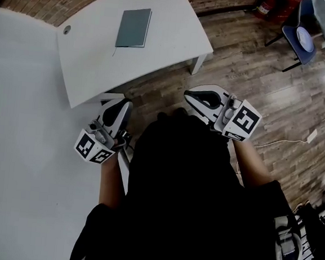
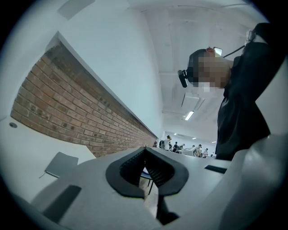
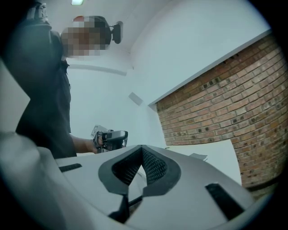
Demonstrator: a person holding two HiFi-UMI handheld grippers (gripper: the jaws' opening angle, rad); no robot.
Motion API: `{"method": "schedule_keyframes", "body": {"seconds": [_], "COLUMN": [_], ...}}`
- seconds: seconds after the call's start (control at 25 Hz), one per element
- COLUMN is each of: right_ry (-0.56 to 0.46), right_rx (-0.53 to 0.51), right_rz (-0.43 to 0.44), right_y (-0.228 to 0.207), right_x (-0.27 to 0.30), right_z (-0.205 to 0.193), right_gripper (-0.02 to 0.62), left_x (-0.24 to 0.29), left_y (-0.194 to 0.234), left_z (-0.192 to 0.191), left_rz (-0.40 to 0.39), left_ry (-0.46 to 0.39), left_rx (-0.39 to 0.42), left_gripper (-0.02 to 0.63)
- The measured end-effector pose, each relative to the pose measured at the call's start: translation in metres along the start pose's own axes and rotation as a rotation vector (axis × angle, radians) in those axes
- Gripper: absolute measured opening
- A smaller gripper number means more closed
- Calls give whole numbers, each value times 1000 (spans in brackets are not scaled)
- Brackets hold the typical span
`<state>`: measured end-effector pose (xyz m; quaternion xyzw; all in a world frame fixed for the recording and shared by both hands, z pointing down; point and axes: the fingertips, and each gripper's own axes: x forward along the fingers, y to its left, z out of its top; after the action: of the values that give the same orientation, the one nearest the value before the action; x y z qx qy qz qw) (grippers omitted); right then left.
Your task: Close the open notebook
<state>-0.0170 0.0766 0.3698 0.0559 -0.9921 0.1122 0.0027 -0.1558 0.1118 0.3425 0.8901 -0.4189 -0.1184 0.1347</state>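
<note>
Shut notebook on the white bench
Left gripper and right gripper are both closed, holding nothing; a dark shirt hides part of the arms. The notebook lies flat, its long side pointing away from the person.

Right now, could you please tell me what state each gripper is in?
Left gripper: closed, fingers together, holding nothing.
Right gripper: closed, fingers together, holding nothing.
</note>
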Motion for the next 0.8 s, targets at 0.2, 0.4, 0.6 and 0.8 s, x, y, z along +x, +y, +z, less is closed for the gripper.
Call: {"method": "schedule_keyframes", "body": {"seconds": [0.2, 0.4, 0.6, 0.8], "right_ry": [9, 18, 25, 41], "right_rx": [-30, -55, -77, -83], "right_rz": [13, 12, 9, 13], "right_y": [2, -6, -14, -18], "right_x": [0, 2, 2, 0], "right_z": [2, 7, 9, 7], "right_gripper": [-2, -2, -2, -2], "left_x": [9, 14, 11, 15], "left_y": [-5, -1, 5, 8], "left_z": [-7, -12, -18, -21], "left_rz": [-37, -46, -33, -31], "left_ry": [11, 28, 25, 32], "left_rx": [-20, -32, -62, -82], "left_gripper": [17, 17, 17, 17]}}
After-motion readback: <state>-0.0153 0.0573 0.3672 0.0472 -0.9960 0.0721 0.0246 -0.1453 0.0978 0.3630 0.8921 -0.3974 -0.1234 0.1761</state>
